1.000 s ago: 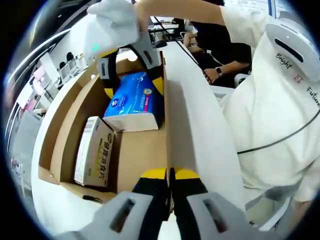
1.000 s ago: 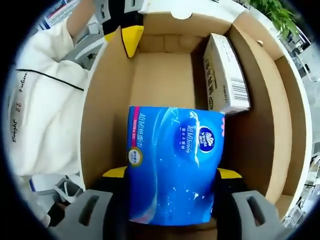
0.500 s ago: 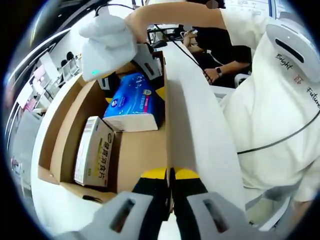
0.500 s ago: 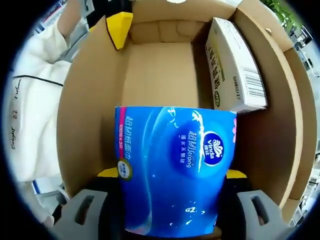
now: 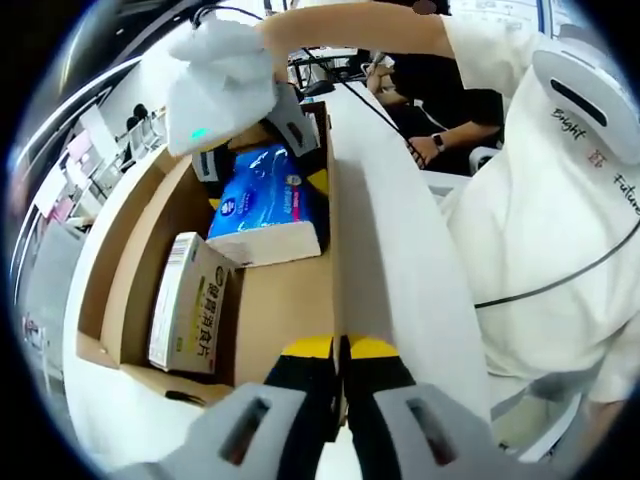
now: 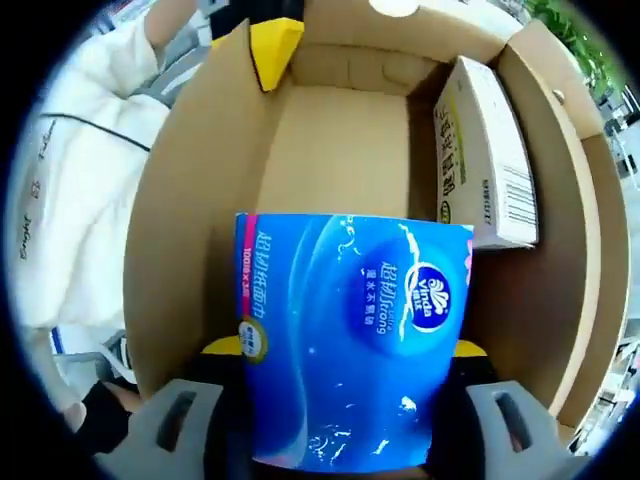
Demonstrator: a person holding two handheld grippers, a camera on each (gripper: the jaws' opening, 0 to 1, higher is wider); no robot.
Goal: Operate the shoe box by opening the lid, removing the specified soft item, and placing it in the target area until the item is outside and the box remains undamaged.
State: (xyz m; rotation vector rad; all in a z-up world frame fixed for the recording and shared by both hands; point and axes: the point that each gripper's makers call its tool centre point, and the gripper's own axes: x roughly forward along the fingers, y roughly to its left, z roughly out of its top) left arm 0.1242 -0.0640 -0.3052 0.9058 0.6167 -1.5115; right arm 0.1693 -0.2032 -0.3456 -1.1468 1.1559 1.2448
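Note:
The brown cardboard shoe box [image 5: 120, 250] stands open, its white lid [image 5: 395, 250] upright along one side. My left gripper [image 5: 340, 348] is shut on the lid's edge and shows as a yellow tip [image 6: 275, 40] in the right gripper view. A soft blue tissue pack [image 6: 350, 340] sits between the jaws of my right gripper [image 6: 347, 348], which is shut on it. In the left gripper view the tissue pack [image 5: 262, 200] is at the box's far end, tilted up off the floor, with the right gripper [image 5: 262, 170] and a white-gloved hand [image 5: 225, 75] above it.
A small white carton [image 5: 188, 300] leans against one long wall of the box, the same carton [image 6: 485, 180] seen in the right gripper view. The box floor [image 6: 340, 150] beyond the pack is bare. A person in a white top [image 5: 540, 230] stands close beside the lid.
The right gripper has lifted the tissue pack a little, towards the box's far end. The left gripper and the lid have stayed put.

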